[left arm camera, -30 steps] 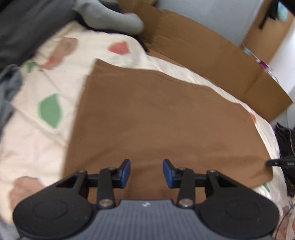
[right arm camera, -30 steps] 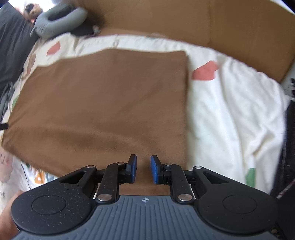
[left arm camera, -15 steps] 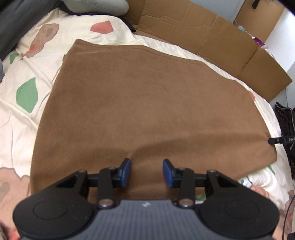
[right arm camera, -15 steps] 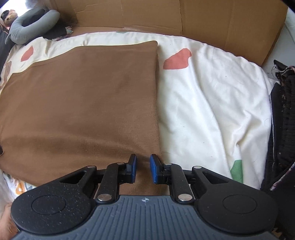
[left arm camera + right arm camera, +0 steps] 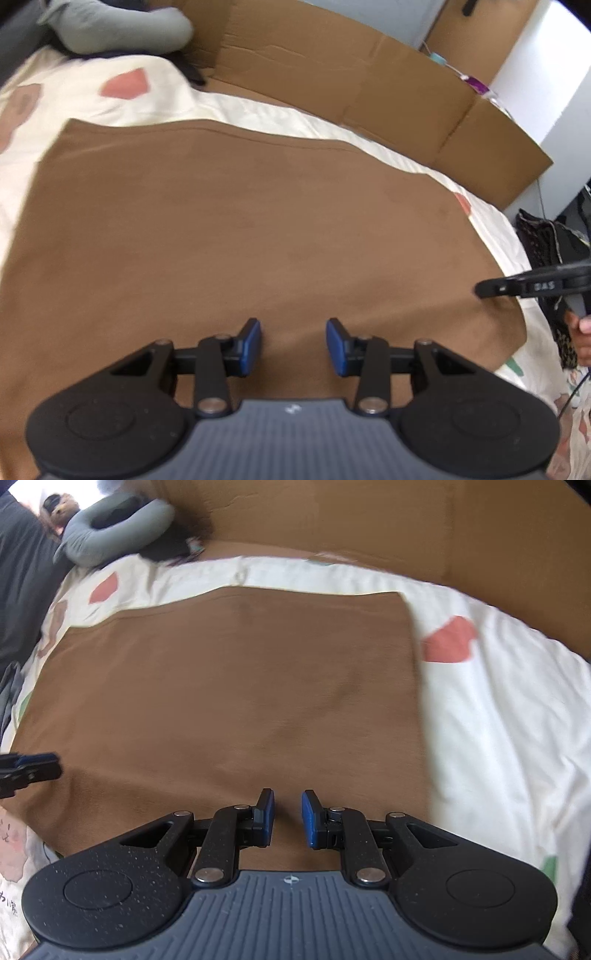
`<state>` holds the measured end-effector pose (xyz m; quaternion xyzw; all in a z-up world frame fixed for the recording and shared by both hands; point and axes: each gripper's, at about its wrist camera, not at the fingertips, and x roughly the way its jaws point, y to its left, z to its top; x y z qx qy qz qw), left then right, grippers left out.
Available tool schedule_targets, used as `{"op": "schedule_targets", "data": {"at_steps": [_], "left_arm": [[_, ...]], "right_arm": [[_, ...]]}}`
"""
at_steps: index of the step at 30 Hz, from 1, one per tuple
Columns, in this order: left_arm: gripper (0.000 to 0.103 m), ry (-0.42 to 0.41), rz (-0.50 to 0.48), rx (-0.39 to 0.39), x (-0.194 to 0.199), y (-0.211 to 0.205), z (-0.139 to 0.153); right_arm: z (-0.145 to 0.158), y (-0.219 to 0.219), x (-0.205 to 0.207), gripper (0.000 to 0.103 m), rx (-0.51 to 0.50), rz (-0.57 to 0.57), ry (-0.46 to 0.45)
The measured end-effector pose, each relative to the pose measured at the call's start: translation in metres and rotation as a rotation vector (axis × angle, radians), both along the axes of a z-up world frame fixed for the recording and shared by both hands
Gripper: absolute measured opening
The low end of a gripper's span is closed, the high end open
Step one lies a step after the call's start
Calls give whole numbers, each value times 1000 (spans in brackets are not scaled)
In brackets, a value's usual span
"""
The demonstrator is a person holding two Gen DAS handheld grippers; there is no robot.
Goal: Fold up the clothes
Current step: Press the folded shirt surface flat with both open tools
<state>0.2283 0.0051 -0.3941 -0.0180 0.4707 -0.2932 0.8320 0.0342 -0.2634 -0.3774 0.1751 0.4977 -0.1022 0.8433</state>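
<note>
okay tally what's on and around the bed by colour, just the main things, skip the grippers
Brown: 2, the folded cloth and the cardboard
Grey: 1, the neck pillow
White with coloured patches: 1, the bedsheet
Total: 4

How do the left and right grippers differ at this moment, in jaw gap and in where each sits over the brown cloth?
The left gripper has the wider jaw gap; the right gripper stands narrower. The left sits nearer the middle of the brown cloth's near edge, the right close to its right edge. Both are open, empty, with blue pads.
</note>
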Motion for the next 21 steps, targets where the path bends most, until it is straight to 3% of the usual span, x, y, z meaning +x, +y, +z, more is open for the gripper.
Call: {"op": "schedule_targets", "data": {"at_steps": [5, 15, 18, 21], "left_arm": [[44, 0, -57, 25, -10, -29, -7], [45, -11, -79, 26, -18, -42, -6], [45, -16, -73, 21, -18, -40, -4], [44, -31, -73, -9, -22, -37, 0]], "right_arm": [[-7, 24, 24, 21, 9, 57, 25], [-6, 68, 48, 21, 24, 172, 14], [-12, 74, 53, 29, 1, 183, 42], [-11, 74, 55, 29, 6, 175, 55]]}}
